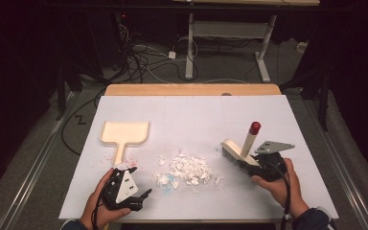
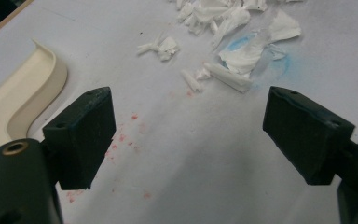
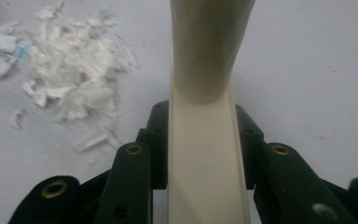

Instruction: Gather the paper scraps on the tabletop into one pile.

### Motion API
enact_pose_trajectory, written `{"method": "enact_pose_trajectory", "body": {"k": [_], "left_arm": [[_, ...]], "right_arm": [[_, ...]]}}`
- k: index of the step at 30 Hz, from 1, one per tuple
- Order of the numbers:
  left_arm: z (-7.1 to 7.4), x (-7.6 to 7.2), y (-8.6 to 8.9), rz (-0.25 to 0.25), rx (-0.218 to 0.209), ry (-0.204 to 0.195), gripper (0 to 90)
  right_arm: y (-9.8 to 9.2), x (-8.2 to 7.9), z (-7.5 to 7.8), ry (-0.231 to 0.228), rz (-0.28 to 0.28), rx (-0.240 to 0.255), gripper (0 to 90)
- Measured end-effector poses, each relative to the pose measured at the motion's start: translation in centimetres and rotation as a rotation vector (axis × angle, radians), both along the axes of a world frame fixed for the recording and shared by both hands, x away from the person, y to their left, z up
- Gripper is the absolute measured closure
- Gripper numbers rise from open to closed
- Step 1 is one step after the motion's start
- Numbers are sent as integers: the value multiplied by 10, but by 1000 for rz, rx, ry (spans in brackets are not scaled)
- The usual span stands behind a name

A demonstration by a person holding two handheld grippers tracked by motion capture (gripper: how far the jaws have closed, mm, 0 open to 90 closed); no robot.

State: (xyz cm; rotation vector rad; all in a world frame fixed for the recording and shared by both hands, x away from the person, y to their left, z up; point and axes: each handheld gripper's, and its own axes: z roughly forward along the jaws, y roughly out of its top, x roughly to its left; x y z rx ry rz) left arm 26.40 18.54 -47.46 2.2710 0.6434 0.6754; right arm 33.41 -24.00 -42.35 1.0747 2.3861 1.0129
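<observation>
While the high view is looking down on the white-covered desk (image 1: 191, 115), the right gripper (image 1: 261, 165) is clenching the cream block of a brush (image 1: 239, 152), whose red-capped handle is tilting up and away just ahead of it. A heap of white paper scraps (image 1: 188, 168) is lying to that gripper's left, between the two hands. The left gripper (image 1: 133, 195) is sitting near the desk's front edge with its jaws spread and nothing between them, the person's left hand (image 1: 100, 206) wrapping around it. A cream dustpan (image 1: 124, 133) is lying flat ahead of this gripper, its handle pointing back toward it.

From the left gripper view, the left gripper (image 2: 189, 135) is gaping wide over bare desk speckled with red flecks. The dustpan's curved rim (image 2: 25, 88) is resting just beside the left-hand jaw, and the paper scraps (image 2: 228, 32) are lying ahead, around a blue smudge.

From the right gripper view, the right gripper (image 3: 208, 140) is pressing both jaws against the sides of the brush (image 3: 208, 154), whose handle is rising straight ahead. The paper scraps (image 3: 70, 70) are spreading ahead and to the left.
</observation>
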Motion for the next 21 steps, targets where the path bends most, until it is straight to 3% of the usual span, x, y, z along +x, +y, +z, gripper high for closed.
{"method": "enact_pose_trajectory", "body": {"k": [7, 13, 18, 21], "left_arm": [[0, -1, 0, -8, -1, -5, 166], [0, -1, -1, -15, -1, -7, 166], [1, 0, 0, -10, -7, -10, 166], [1, 0, 2, 1, -17, -15, 166]], "right_arm": [[61, -12, -9, -47, 20, 17, 678], [104, -14, -16, -89, 13, 86, 678], [121, -12, -18, -148, 9, 62, 678], [118, -8, -13, -149, 2, 109, 679]]}}
